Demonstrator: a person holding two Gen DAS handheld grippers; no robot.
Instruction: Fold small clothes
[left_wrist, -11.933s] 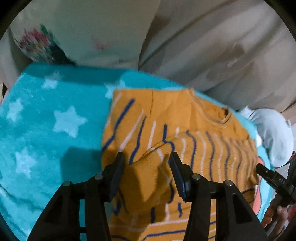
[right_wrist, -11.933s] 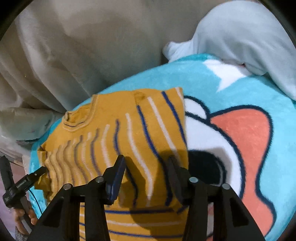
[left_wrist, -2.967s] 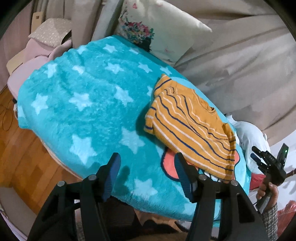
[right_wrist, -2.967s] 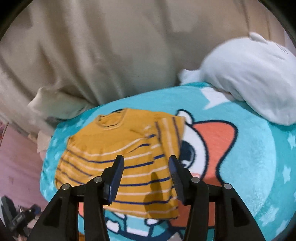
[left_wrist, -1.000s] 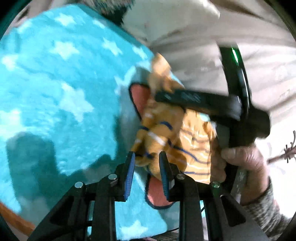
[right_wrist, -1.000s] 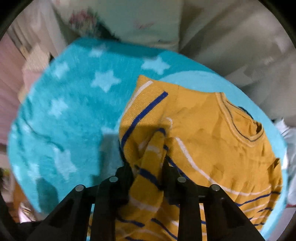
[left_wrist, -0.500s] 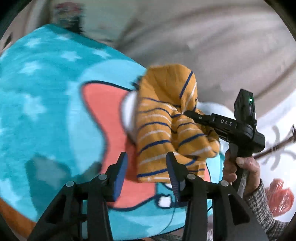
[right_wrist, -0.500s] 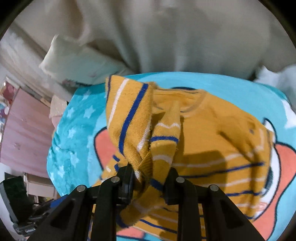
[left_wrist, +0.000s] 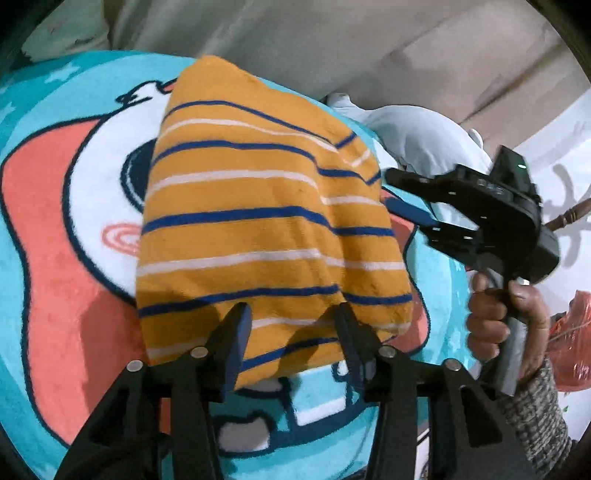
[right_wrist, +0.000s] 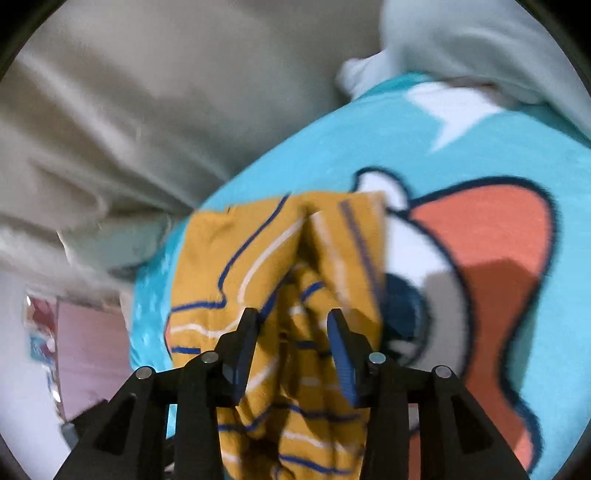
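Observation:
The mustard-yellow sweater with blue and white stripes (left_wrist: 258, 229) lies folded in a thick bundle on the turquoise cartoon blanket (left_wrist: 55, 206). My left gripper (left_wrist: 291, 325) is open, its fingers at the bundle's near edge. My right gripper (left_wrist: 410, 199) is open at the bundle's right edge in the left wrist view. In the right wrist view the right gripper (right_wrist: 291, 332) is open over the sweater (right_wrist: 266, 258), and the cloth lies loose between the jaws.
A beige curtain (right_wrist: 147, 92) hangs behind the bed. A pale blue plush pillow (left_wrist: 417, 136) lies at the blanket's far right, also in the right wrist view (right_wrist: 480, 37). A red plastic bag (left_wrist: 572, 339) sits off the bed at right.
The right gripper carried the sweater's end over onto the rest and has let go. The left gripper has moved in close to the folded bundle's near edge.

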